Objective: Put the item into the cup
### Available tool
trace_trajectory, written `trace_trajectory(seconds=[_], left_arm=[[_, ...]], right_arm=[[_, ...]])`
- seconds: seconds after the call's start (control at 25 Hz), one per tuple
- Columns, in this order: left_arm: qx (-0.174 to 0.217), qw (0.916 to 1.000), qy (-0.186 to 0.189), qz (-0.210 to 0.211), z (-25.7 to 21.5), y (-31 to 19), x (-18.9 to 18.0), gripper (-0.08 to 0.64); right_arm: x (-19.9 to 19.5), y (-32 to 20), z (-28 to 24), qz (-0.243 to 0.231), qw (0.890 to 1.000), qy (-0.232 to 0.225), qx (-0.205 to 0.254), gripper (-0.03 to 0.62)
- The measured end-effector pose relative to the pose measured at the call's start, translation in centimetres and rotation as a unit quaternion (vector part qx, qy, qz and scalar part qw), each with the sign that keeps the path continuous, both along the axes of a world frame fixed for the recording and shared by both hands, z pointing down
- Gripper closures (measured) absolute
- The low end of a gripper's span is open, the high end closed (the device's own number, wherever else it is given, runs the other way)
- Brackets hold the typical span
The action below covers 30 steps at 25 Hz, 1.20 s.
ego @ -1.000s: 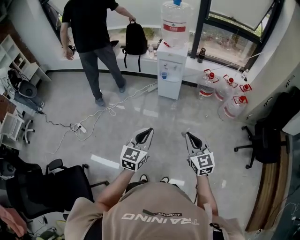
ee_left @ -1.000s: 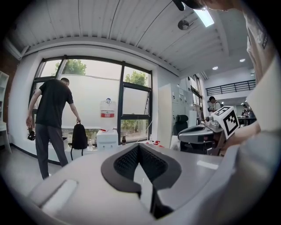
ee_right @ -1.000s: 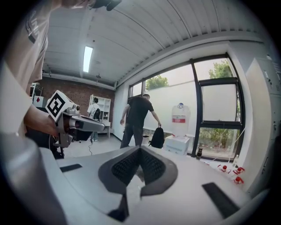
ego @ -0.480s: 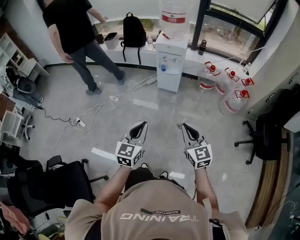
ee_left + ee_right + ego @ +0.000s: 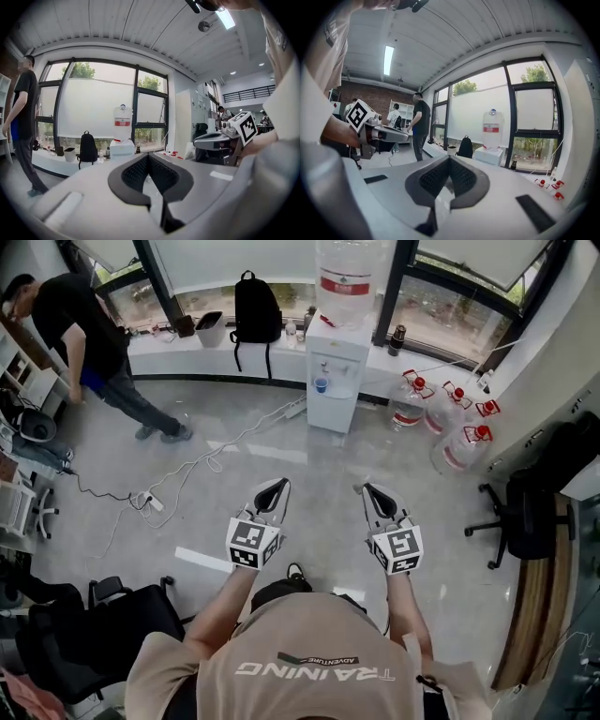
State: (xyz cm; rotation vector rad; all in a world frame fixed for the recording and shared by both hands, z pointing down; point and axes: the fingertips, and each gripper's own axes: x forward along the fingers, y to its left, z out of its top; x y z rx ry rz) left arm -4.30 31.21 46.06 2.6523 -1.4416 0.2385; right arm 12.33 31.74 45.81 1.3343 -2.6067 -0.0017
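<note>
Bystander (image 5: pixel 80 329) farther left; water bottle (image 5: pixel 345 282) cropped

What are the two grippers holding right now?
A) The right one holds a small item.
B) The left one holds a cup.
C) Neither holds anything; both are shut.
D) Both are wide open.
C: the left gripper and the right gripper each show jaws closed tip to tip with nothing between them.

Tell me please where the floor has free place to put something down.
Free: the bare floor between the left gripper, the right gripper and the water dispenser. Crowded: the water jugs right of it, the power strip at left, the office chairs at both edges.
</note>
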Motion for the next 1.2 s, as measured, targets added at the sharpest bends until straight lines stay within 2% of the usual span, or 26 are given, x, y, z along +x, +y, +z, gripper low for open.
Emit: trace_trajectory(seconds=[0.32, 0.6, 0.88, 1.2], left_arm=[[-0.009, 0.9998, 0.003, 0.019, 0.4, -4.4, -3.4, 0.552], [-0.027, 0.9994, 0.009, 0.020, 2.0, -7.9, -4.1, 0.554], [-0.029, 0.9995, 0.006, 0.004, 2.6, -13.9, -4.0, 0.554], [-0.018, 0.9996, 0.002, -0.021, 1.3, -23.0, -1.4, 0.552]], right_arm=[[-3.3, -3.9, 0.0, 0.019, 1.000, 0.002, -0.005, 0.581], [-4.3, -7.7, 1.0, 0.017, 1.000, 0.009, -0.018, 0.581], [-3.9, -14.3, 2.0, 0.005, 1.000, 0.006, -0.021, 0.581], [-1.3, -23.8, 1.6, -0.017, 1.000, -0.001, -0.021, 0.581]])
